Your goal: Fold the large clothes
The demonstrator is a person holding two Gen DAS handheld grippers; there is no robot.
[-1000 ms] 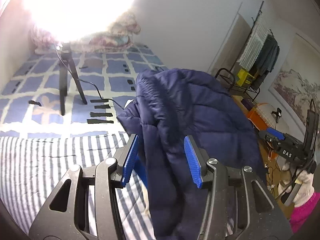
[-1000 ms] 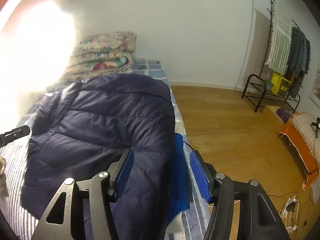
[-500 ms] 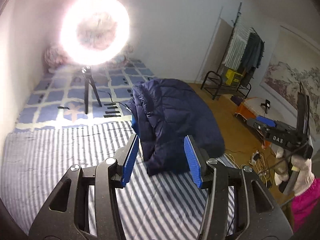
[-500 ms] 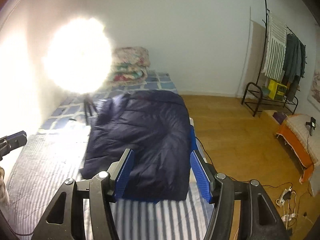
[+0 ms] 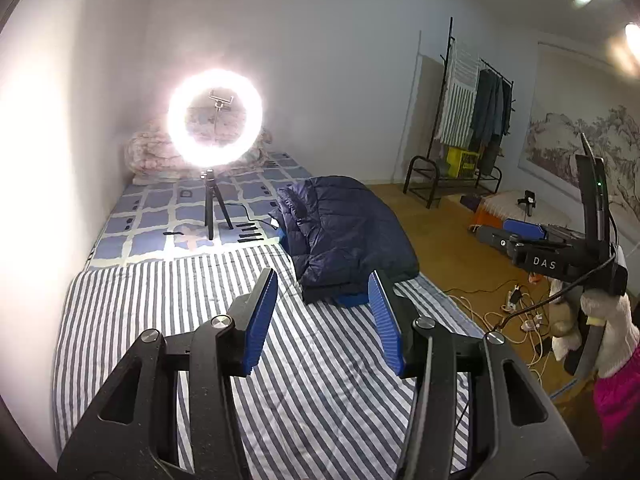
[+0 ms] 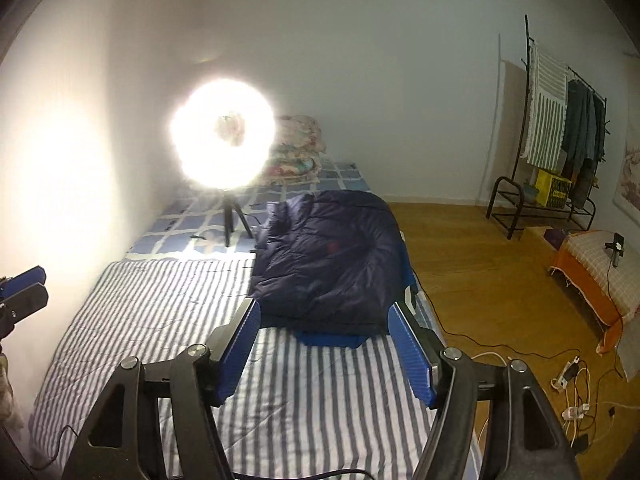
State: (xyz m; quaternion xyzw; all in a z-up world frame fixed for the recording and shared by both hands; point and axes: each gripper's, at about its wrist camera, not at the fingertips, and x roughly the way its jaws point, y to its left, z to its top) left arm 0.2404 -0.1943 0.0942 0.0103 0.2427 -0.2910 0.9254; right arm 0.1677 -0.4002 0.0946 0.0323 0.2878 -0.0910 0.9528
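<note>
A dark navy puffer jacket (image 5: 344, 236) lies folded in a bundle on the right side of the bed, on a bright blue layer that shows at its near edge. It also shows in the right wrist view (image 6: 332, 264). My left gripper (image 5: 324, 312) is open and empty, held well back from the jacket above the striped sheet (image 5: 180, 320). My right gripper (image 6: 324, 344) is open and empty, also back from the jacket's near edge. The right gripper shows at the right of the left wrist view (image 5: 524, 236).
A lit ring light on a tripod (image 5: 214, 128) stands on the bed behind the jacket. Folded quilts (image 6: 298, 148) lie at the head of the bed. A clothes rack (image 6: 560, 140), cables on the wood floor (image 6: 572, 380) and an orange-covered stool (image 6: 592, 268) are at the right.
Both grippers have pulled back and up from the jacket, which now looks smaller and farther off. Both stayed open and empty.
</note>
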